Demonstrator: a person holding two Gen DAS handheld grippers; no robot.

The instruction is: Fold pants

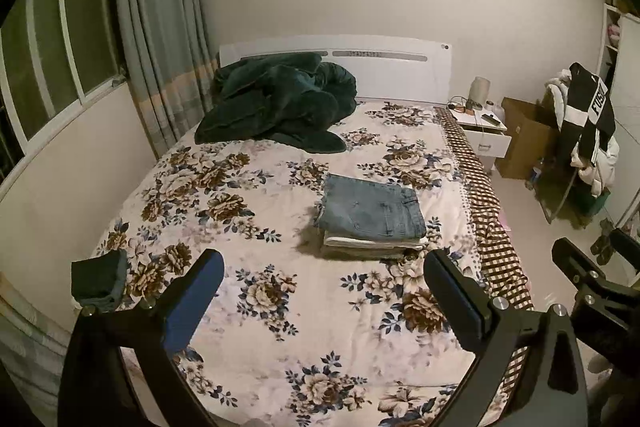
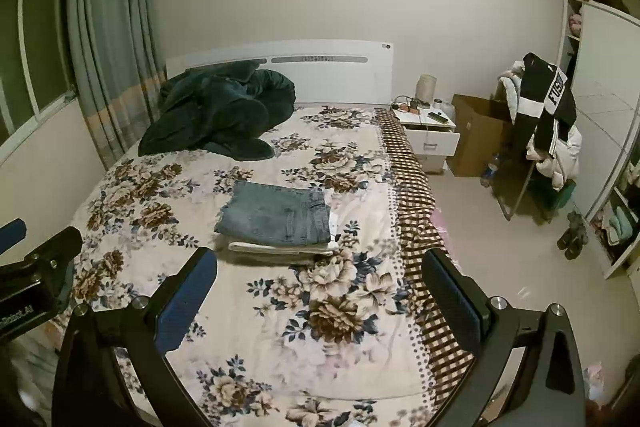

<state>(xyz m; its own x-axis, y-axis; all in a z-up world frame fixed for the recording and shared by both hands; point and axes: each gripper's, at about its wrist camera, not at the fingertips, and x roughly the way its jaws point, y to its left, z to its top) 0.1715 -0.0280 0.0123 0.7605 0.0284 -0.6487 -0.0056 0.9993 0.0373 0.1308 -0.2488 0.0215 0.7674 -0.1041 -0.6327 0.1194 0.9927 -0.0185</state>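
A: Start with the bed (image 1: 280, 327); its floral cover is soft and rumpled, and everything else sits relative to it. The dark green blanket (image 1: 280, 103) is heaped at the bed's head end, well apart from the work.

B: And the pants?

A: The folded jeans (image 1: 372, 211) lie on top of a stack of pale folded clothes (image 1: 368, 247) near the middle of the bed, toward its right edge; the fold looks done (my judgement only).

B: Then what can go wrong?

A: The stack is uneven on a yielding cover; a nudge from either claw could slide the jeans off or spring the fold open. A small dark folded item (image 1: 100, 279) sits at the bed's left edge and could be knocked to the floor.

B: Grippers?

A: Left gripper (image 1: 324, 271) and right gripper (image 2: 320, 271) both hover above the bed's foot end, jaws spread wide, holding nothing.
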